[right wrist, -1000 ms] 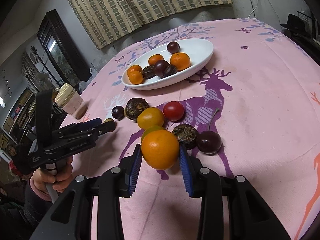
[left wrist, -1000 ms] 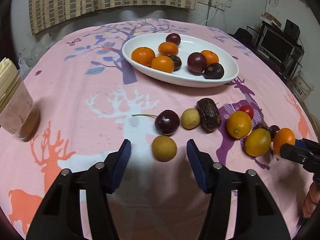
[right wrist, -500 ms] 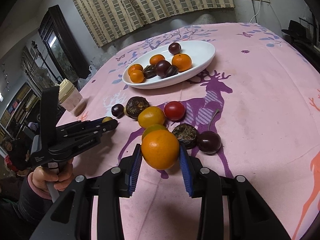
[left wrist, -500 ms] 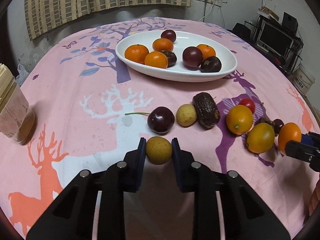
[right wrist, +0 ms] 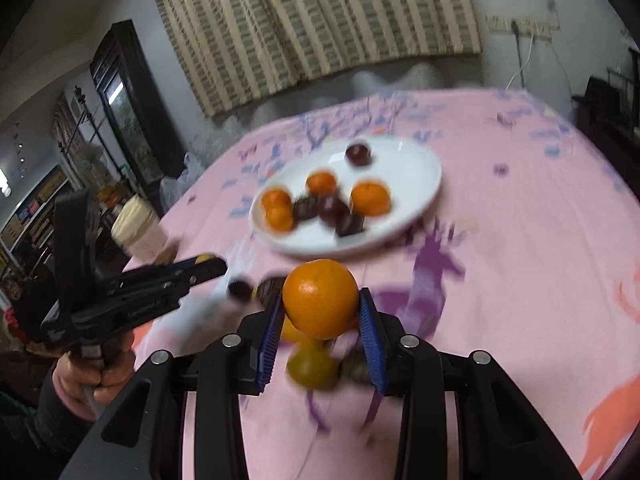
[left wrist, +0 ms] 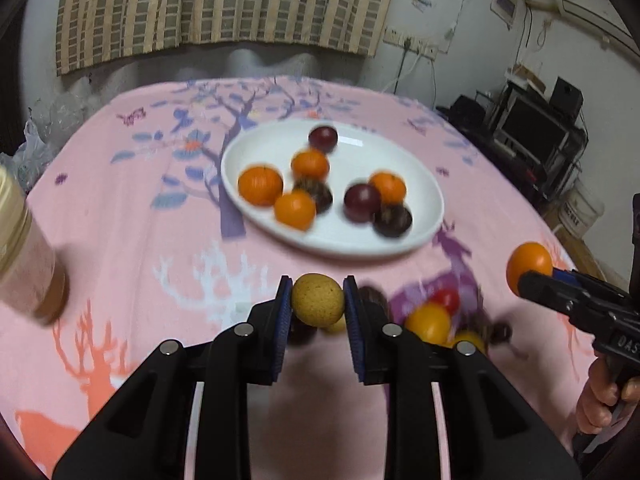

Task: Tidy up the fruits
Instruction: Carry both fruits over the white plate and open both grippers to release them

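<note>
My left gripper (left wrist: 317,304) is shut on a small yellow-brown fruit (left wrist: 317,300) and holds it above the pink tablecloth. My right gripper (right wrist: 321,312) is shut on an orange (right wrist: 320,298), also lifted; the same orange shows at the right of the left wrist view (left wrist: 529,262). A white oval plate (left wrist: 424,184) beyond both grippers holds several oranges and dark purple fruits; it also shows in the right wrist view (right wrist: 412,168). Loose fruits lie on the cloth under the grippers: a yellow-orange one (left wrist: 428,322), a red one (left wrist: 448,299), dark ones partly hidden.
A jar with a cream lid (left wrist: 24,256) stands at the table's left edge; it shows in the right wrist view too (right wrist: 138,228). A curtain and a wall lie behind the table. A cabinet with electronics (left wrist: 532,128) stands at the right.
Both grippers have risen off the cloth with their fruits and tilted toward the plate. The left gripper closed on the yellow-brown fruit one second ago and now carries it.
</note>
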`<control>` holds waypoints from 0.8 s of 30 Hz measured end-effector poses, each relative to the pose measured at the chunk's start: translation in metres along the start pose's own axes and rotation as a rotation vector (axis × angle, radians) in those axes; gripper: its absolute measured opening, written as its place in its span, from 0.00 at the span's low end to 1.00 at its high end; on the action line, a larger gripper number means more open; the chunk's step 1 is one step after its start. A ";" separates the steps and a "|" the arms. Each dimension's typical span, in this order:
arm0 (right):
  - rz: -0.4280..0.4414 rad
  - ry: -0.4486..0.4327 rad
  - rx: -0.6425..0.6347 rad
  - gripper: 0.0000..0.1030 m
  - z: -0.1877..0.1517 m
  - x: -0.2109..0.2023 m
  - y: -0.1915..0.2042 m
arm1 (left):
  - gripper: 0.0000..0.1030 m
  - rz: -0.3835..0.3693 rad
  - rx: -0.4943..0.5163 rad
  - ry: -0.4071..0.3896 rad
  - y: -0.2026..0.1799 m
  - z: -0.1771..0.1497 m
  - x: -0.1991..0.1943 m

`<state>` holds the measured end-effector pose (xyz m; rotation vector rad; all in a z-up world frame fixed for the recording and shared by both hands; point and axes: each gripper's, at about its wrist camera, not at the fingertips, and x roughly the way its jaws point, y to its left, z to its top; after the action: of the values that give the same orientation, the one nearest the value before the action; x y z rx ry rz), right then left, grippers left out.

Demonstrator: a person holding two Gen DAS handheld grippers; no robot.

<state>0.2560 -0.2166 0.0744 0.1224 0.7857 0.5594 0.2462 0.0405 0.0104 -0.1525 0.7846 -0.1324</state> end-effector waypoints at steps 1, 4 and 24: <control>-0.010 -0.012 0.014 0.37 0.014 0.010 -0.004 | 0.24 -0.010 -0.010 -0.010 0.000 0.010 0.004; -0.041 -0.012 0.040 0.37 0.045 0.043 -0.016 | 0.24 -0.014 -0.025 -0.047 -0.004 0.043 0.024; -0.038 0.063 0.091 0.56 0.063 0.069 -0.038 | 0.89 0.125 -0.135 -0.071 0.015 0.078 0.034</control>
<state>0.3559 -0.2064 0.0636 0.1742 0.8731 0.4932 0.3260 0.0560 0.0385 -0.2343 0.7306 0.0439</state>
